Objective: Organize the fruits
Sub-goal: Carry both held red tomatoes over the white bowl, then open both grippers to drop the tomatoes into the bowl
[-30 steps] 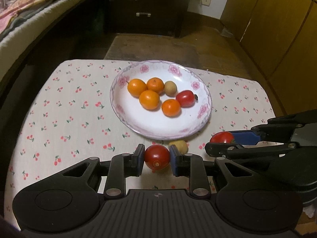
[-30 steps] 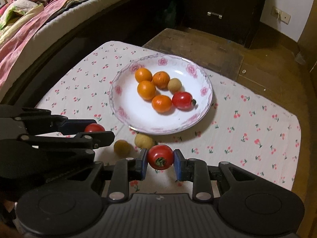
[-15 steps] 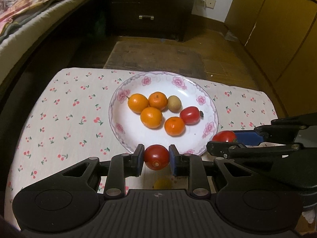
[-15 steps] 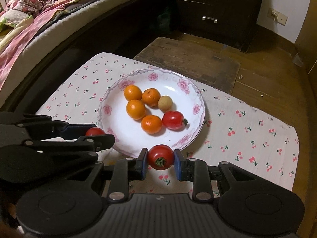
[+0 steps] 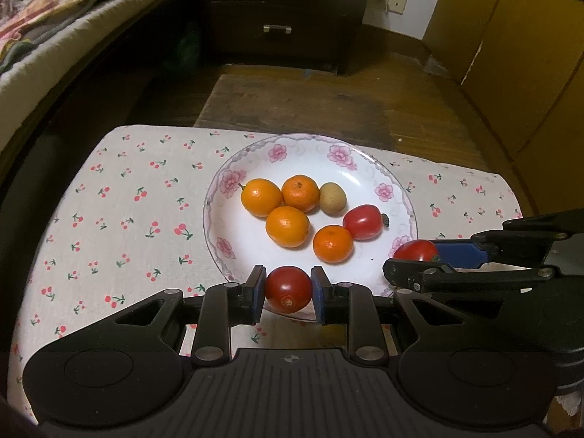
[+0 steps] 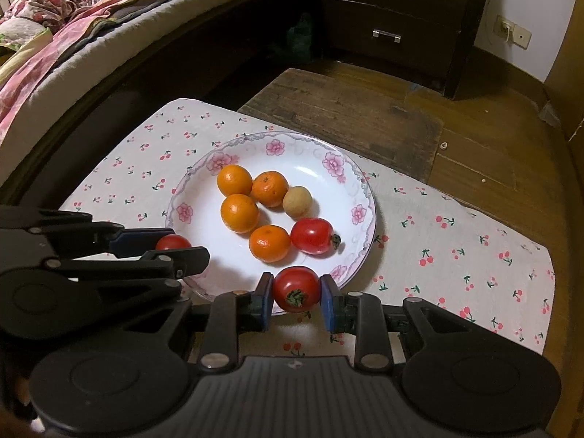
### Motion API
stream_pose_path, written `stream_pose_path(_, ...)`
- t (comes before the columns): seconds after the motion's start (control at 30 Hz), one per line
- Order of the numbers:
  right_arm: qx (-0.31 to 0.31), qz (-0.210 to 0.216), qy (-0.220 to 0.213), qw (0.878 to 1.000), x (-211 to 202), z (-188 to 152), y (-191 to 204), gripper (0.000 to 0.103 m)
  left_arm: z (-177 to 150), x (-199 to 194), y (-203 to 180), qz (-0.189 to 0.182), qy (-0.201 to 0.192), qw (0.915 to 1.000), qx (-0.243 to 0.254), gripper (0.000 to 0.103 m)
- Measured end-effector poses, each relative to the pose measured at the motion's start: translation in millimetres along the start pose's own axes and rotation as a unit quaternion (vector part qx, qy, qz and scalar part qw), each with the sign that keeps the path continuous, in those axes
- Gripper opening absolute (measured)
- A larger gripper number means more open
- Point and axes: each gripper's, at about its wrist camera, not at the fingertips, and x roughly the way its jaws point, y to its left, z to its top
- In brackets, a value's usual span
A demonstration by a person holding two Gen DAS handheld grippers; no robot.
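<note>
A white floral plate [image 5: 365,168] [image 6: 350,179] on the cherry-print cloth holds several oranges [image 5: 287,226] [image 6: 239,212], a red tomato [image 5: 363,222] [image 6: 312,235] and a small tan fruit [image 5: 332,198] [image 6: 297,202]. My left gripper [image 5: 288,289] is shut on a red tomato [image 5: 288,288] over the plate's near rim; it also shows in the right wrist view [image 6: 171,246]. My right gripper [image 6: 296,290] is shut on another red tomato [image 6: 296,289] over the near rim, and it shows in the left wrist view [image 5: 416,255].
The cloth-covered table [image 5: 120,219] [image 6: 456,248] ends at a wooden floor beyond. A bed [image 6: 91,18] lies to the left. A dark drawer chest [image 5: 277,14] stands behind, and wooden cupboards [image 5: 529,54] stand at the right.
Both grippers have moved forward with their tomatoes, from the cloth in front of the plate to over its near rim. The loose small fruits on the cloth are out of view.
</note>
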Motion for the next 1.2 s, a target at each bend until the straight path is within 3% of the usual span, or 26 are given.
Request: stream_pose_path(1.2,0.003,-0.003,-0.006,1.000,20.6,2.2,-0.1,0.029,0.8,14.3,7.5,0.016,0.006,0.9998,-0.013,0.034)
